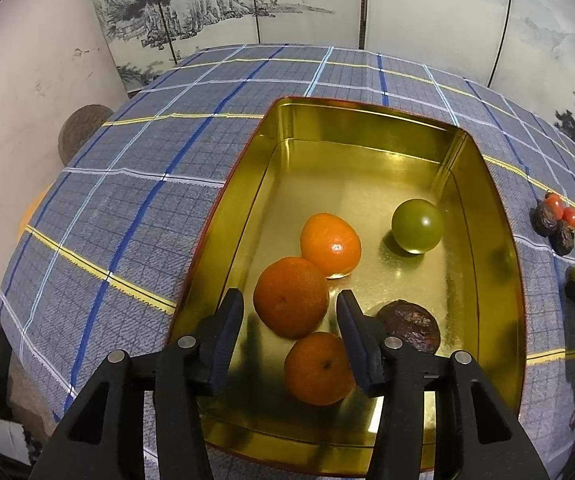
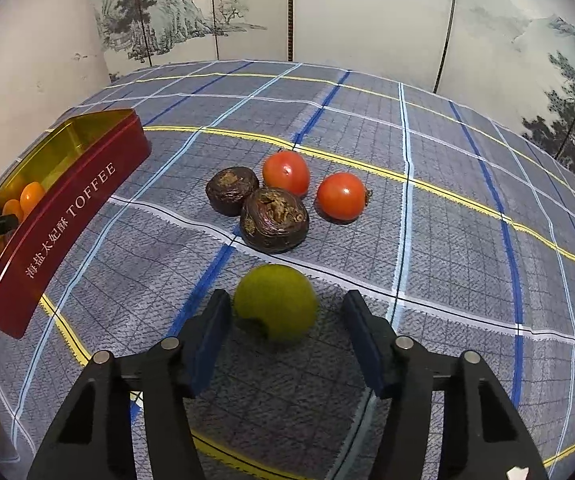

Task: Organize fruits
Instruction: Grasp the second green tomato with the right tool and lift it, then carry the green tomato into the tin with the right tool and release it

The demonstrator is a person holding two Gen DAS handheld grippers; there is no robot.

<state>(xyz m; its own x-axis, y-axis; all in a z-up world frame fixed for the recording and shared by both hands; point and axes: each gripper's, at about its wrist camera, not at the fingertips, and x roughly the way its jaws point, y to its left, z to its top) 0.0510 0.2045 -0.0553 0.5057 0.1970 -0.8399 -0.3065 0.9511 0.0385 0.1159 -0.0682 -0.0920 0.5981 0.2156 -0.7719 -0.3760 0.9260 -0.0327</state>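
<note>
A red toffee tin (image 1: 483, 184) with a gold inside holds three oranges, a green round fruit (image 1: 417, 226) and a dark wrinkled fruit (image 1: 409, 328). My left gripper (image 1: 289, 308) hangs over the tin's near end, open; the middle orange (image 1: 291, 298) sits between its fingers with a gap on each side. On the checked cloth, my right gripper (image 2: 287, 308) is open around a yellow-green fruit (image 2: 275, 308); the left pad is close to it and the right pad stands clear. Beyond lie two dark wrinkled fruits (image 2: 273, 218) and two red tomatoes (image 2: 341, 196).
The tin (image 2: 67, 208) stands to the left of the loose fruits, its long side reading TOFFEE. A painted folding screen (image 2: 327, 12) backs the table. The checked cloth (image 2: 467, 240) stretches bare to the right and far side. A round brown object (image 1: 83, 130) shows past the table's left edge.
</note>
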